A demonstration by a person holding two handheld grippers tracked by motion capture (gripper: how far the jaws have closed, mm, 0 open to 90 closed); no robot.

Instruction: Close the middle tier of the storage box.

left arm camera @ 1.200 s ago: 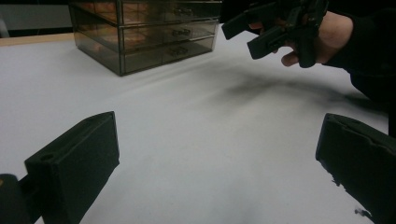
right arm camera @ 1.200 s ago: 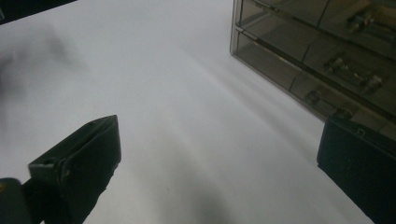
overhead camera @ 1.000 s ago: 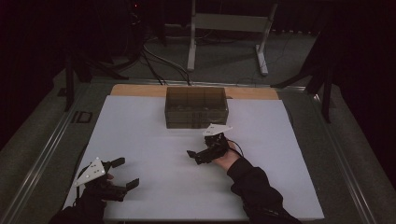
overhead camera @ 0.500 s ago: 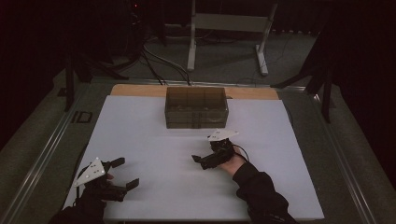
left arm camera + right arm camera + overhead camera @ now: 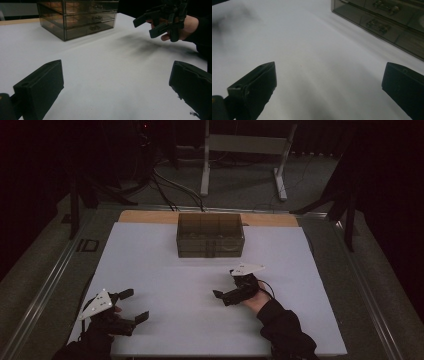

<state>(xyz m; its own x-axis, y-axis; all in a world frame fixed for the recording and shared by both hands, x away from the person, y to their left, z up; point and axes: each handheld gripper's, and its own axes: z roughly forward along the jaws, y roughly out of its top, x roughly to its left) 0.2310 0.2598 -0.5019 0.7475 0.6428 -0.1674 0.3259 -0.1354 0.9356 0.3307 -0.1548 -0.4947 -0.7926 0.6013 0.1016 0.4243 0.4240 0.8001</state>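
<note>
Covering most of the table, a white sheet (image 5: 165, 270) lies flat. At its far edge sits a smoky see-through drawer box (image 5: 210, 235) — three tiers of drawers (contents too dim to tell). Right gripper (image 5: 226, 294) hovers mid-sheet, near the box but apart from it, jaws spread wide and empty. Left gripper (image 5: 134, 305) sits at the near left corner — jaws likewise wide, gripping nothing.
</note>
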